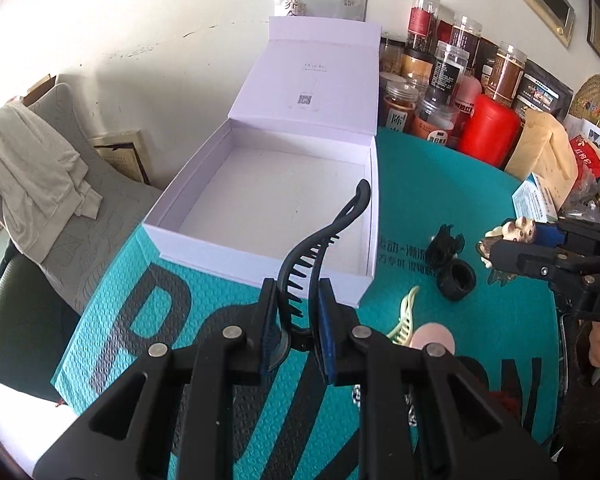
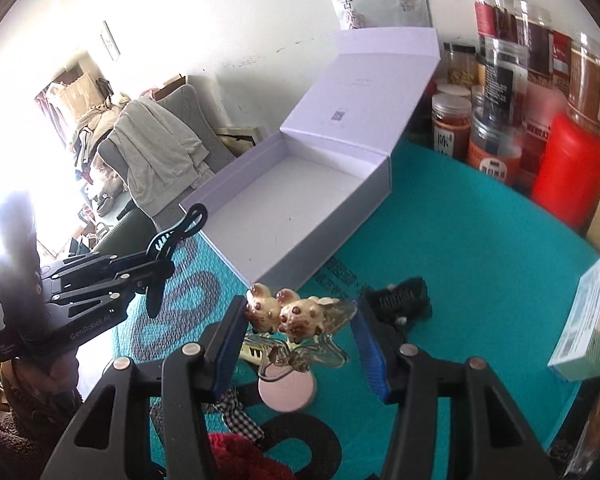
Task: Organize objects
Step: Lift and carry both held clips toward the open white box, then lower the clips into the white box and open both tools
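Note:
My left gripper is shut on a long black hair clip, held upright just in front of the open white box. It also shows in the right wrist view with the black hair clip. My right gripper is closed on a clear hair clip with cream bear heads, held above the teal mat. The right gripper and the bear clip appear right of the box in the left wrist view. The white box is empty, its lid open.
On the mat lie a black claw clip, a black ring, a cream claw clip, a pink disc, a checked bow and a red knit item. Jars and a red canister stand behind. A carton sits right.

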The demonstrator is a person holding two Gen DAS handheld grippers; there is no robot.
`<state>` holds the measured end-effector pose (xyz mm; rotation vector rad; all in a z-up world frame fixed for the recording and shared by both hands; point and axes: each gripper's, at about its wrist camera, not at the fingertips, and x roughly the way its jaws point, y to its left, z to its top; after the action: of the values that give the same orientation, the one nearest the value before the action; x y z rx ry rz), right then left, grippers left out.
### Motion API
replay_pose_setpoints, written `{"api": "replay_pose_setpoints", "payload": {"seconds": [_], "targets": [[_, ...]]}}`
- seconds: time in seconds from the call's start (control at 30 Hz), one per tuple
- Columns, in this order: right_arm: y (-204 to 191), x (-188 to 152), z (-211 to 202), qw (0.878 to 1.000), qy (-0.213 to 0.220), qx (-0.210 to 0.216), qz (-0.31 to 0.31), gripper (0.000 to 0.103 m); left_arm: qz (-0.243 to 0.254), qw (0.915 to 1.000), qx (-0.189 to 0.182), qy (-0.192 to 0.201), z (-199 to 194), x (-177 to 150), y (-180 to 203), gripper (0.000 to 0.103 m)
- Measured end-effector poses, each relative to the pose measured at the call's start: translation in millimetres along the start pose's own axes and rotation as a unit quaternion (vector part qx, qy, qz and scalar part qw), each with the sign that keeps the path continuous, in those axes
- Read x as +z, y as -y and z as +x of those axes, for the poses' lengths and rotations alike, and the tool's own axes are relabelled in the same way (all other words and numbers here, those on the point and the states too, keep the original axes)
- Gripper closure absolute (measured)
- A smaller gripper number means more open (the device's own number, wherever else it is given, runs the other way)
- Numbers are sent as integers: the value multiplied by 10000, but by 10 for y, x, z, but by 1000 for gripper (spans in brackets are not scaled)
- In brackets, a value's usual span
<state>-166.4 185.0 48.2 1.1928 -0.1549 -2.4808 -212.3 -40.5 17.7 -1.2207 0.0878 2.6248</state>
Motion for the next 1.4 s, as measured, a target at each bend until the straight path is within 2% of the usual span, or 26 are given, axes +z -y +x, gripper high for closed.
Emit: {"api": "replay_pose_setpoints", "payload": {"seconds": [0.13, 0.23, 0.6, 0.83, 1.17, 1.4], "targets": [[-38, 173, 55, 9999, 36, -12, -122, 50, -35, 9999, -91, 103, 36, 219, -45, 85], [-70, 300, 133, 9997, 67, -80, -224, 50, -62, 9998, 42, 158, 75, 354, -97, 84], [-156, 785, 420, 9989, 227, 78, -400, 50, -66, 9997, 68, 206, 371, 791, -344, 84], [-174, 1100, 598, 9980, 369, 27, -518, 50, -92, 9995, 229, 190, 632, 1047, -583, 84], [-83, 1308, 1166, 9985, 185, 36, -512, 50, -162, 9992, 374, 31, 1186, 1206, -832, 84], [24, 1396, 1623, 9995, -5, -10, -315, 50, -247, 9994, 206, -89, 1612, 1246, -883, 84]]}}
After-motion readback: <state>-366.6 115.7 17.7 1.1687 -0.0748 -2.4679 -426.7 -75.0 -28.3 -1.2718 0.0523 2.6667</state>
